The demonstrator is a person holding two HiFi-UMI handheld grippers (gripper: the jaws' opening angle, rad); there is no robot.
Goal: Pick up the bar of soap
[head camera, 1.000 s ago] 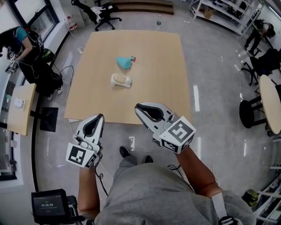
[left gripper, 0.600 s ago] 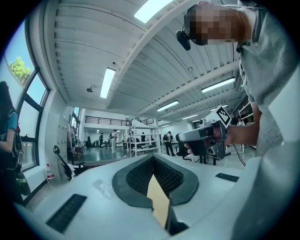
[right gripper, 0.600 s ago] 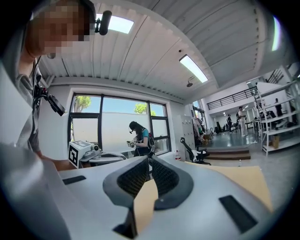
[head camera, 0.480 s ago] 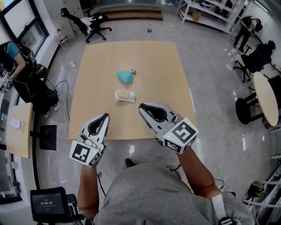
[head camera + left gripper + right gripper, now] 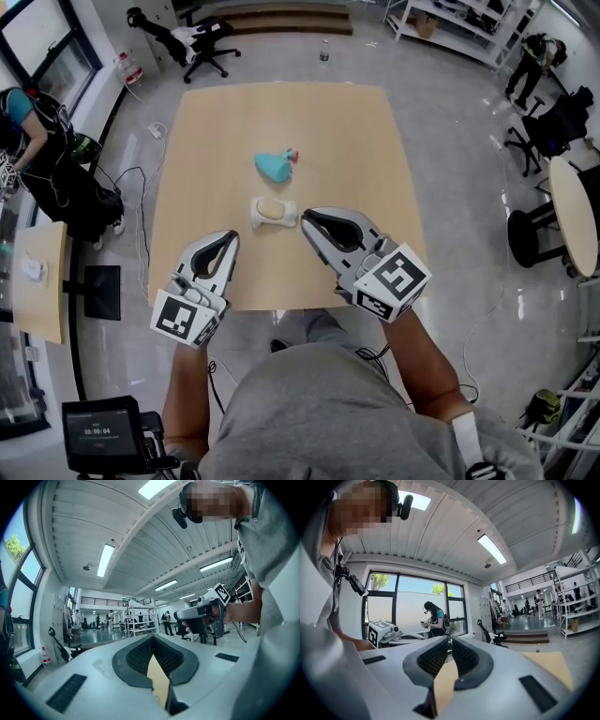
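We look steeply down from the head, above and behind the left gripper [image 5: 228, 236] and right gripper [image 5: 306, 217], onto the table [image 5: 328, 141] ahead of their tips; each gripper's camera sits close behind its jaws, faces outward across the room, and catches the other gripper alongside.

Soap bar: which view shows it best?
Head view: the soap bar lies in full sight on the table. The left gripper view and the right gripper view show only tabletop and room, no soap.

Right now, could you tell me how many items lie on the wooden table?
3: bar of soap on a white dish mid-table; teal object just beyond. Others may be hidden.
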